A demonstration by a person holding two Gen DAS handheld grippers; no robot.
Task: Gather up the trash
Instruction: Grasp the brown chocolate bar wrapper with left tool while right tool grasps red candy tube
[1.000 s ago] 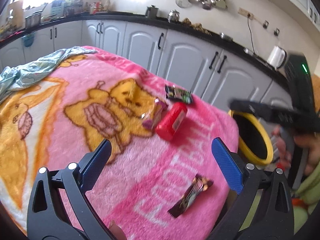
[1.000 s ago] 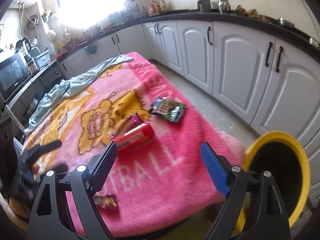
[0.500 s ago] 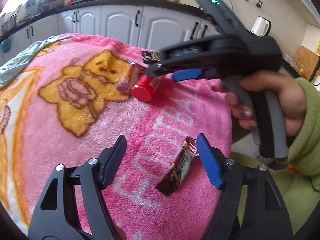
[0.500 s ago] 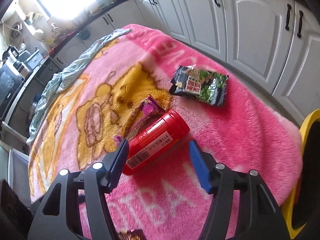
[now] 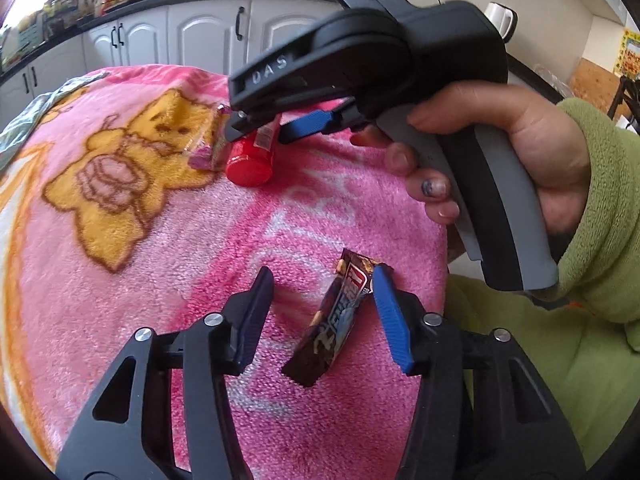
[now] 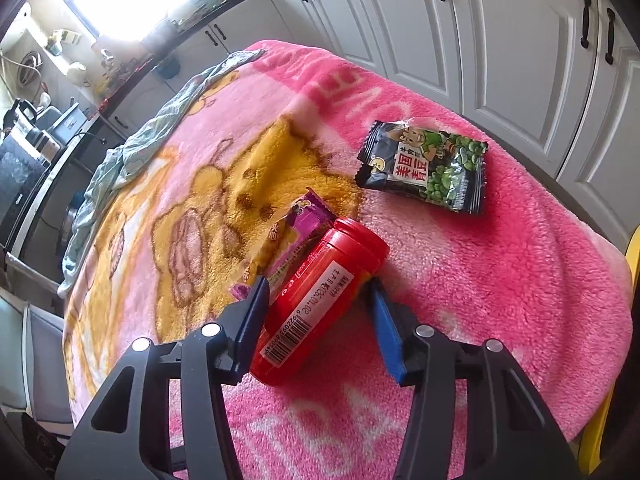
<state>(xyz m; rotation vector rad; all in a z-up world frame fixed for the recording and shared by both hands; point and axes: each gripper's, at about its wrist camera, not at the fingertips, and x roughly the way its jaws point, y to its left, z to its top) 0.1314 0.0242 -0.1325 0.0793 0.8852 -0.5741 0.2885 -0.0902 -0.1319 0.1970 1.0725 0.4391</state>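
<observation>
The left claw (image 5: 323,282) is closing around a brown candy bar wrapper (image 5: 334,322) on the pink blanket (image 5: 160,264); its right finger touches the wrapper, its left stands apart. The right claw (image 6: 316,294) is closing on a red bottle (image 6: 320,304) lying between its fingers, a purple wrapper (image 6: 296,224) just left, a green snack packet (image 6: 424,166) beyond.

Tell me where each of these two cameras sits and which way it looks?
Left wrist: sits behind the left tongs, looking down along them at a chocolate bar on the pink blanket; the right hand and green sleeve show.
Right wrist: sits behind the right tongs, looking down at a red bottle; only its own tongs show.
Shared: blanket, red bottle, purple wrapper.
</observation>
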